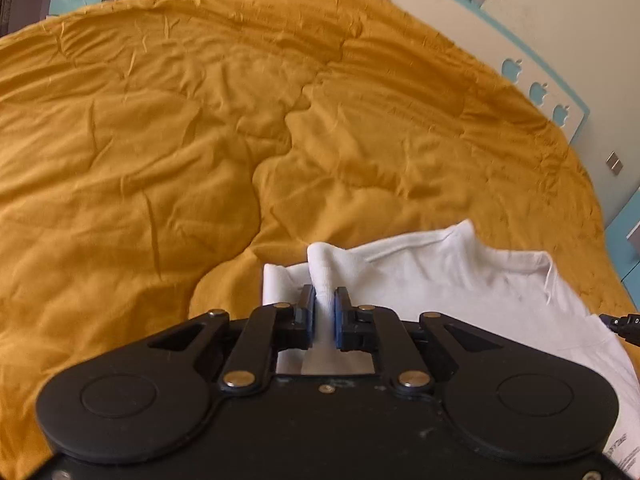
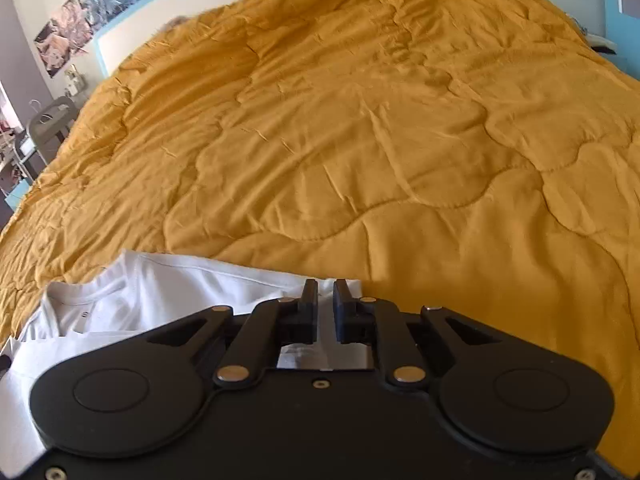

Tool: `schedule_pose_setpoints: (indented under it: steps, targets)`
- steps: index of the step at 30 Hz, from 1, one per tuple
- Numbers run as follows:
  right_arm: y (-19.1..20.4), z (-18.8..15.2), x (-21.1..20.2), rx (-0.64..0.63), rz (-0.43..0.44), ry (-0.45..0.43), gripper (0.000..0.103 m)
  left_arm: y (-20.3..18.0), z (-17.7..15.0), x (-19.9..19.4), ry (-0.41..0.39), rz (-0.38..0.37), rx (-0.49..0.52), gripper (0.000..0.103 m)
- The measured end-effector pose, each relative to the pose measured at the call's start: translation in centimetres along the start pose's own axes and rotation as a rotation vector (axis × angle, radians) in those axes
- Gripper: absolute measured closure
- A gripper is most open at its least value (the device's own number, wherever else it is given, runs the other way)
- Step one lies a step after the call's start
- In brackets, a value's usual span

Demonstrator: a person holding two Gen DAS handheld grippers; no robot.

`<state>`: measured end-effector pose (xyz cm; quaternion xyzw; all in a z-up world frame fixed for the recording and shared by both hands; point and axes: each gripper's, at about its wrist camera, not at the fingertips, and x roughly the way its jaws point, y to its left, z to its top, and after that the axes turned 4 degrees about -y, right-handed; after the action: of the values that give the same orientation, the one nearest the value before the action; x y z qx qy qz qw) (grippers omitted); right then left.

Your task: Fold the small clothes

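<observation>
A small white shirt [image 1: 460,288] lies on a mustard-yellow quilt [image 1: 200,140]. In the left wrist view my left gripper [image 1: 325,300] is shut on a pinched-up ridge of the white shirt's left edge, which bunches up between the blue pads. The shirt spreads to the right, a loose thread at its far corner. In the right wrist view the same white shirt [image 2: 160,296] lies at lower left, its neck opening showing. My right gripper [image 2: 325,294] is shut on the shirt's right corner, thin white cloth between the narrow jaws.
The yellow quilt [image 2: 380,140] covers the whole bed ahead of both grippers. A white and blue headboard [image 1: 532,80] with apple-shaped cutouts runs along the right of the left view. Shelves and clutter [image 2: 36,128] stand at far left in the right view.
</observation>
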<state>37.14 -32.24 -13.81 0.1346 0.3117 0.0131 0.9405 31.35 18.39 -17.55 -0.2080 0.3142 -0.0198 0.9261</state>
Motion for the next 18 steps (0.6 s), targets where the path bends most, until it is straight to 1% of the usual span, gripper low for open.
schedule_pose_setpoints:
  steps: [1,2,3,4,5,6,7,8,9,10,12,14,15,16,17,18]
  targets:
    - [-0.5,-0.1,-0.1,0.025,-0.017,0.012,0.093,0.2,0.2,-0.1,0.001,-0.006,-0.022,0.091]
    - [-0.8,-0.1,-0.7,0.045,-0.02,0.002,0.091,0.3,0.4,-0.6,-0.011,-0.016,-0.051,0.089]
    - [-0.9,-0.2,-1.9,0.056,-0.011,-0.023,0.091,0.3,0.7,-1.6,-0.038,-0.025,-0.078,0.079]
    - [-0.5,-0.2,-3.6,0.042,0.01,-0.055,0.091,0.1,0.8,-2.8,-0.068,-0.029,-0.087,0.074]
    - [-0.2,-0.2,-5.2,0.025,0.029,-0.072,0.091,-0.2,0.9,-4.3,-0.094,-0.042,-0.082,0.072]
    - [0.3,-0.5,-7.3,0.013,0.068,-0.088,0.089,-0.7,0.9,-6.1,-0.112,-0.078,-0.08,0.071]
    - [0.7,-0.8,-9.1,0.014,0.117,-0.09,0.081,-1.2,0.6,-7.6,-0.117,-0.116,-0.084,0.07]
    - [1.0,-1.3,-10.6,0.017,0.163,-0.082,0.077,-1.7,0.1,-9.0,-0.116,-0.154,-0.088,0.068]
    - [1.5,-2.0,-12.1,0.01,0.213,-0.068,0.068,-2.2,-0.6,-10.4,-0.112,-0.186,-0.089,0.065]
    - [2.2,-2.9,-13.3,-0.008,0.243,-0.047,0.063,-3.0,-1.8,-11.9,-0.101,-0.211,-0.092,0.065]
    - [2.7,-4.7,-15.1,-0.019,0.258,-0.005,0.063,-3.8,-4.1,-14.1,-0.081,-0.259,-0.116,0.063]
    - [2.2,-6.3,-15.8,0.014,0.275,0.045,0.063,-4.1,-6.6,-15.3,-0.049,-0.287,-0.148,0.061]
    - [1.8,-7.2,-15.7,0.03,0.271,0.082,0.063,-4.0,-7.7,-15.4,-0.027,-0.287,-0.162,0.061]
    - [1.5,-7.9,-15.4,0.037,0.248,0.113,0.063,-3.7,-8.7,-15.3,-0.006,-0.271,-0.171,0.061]
    - [1.0,-8.5,-15.1,0.045,0.218,0.13,0.063,-3.3,-9.6,-15.3,0.01,-0.243,-0.18,0.061]
    - [0.5,-9.1,-14.8,0.048,0.185,0.135,0.066,-2.8,-10.3,-15.0,0.031,-0.208,-0.193,0.061]
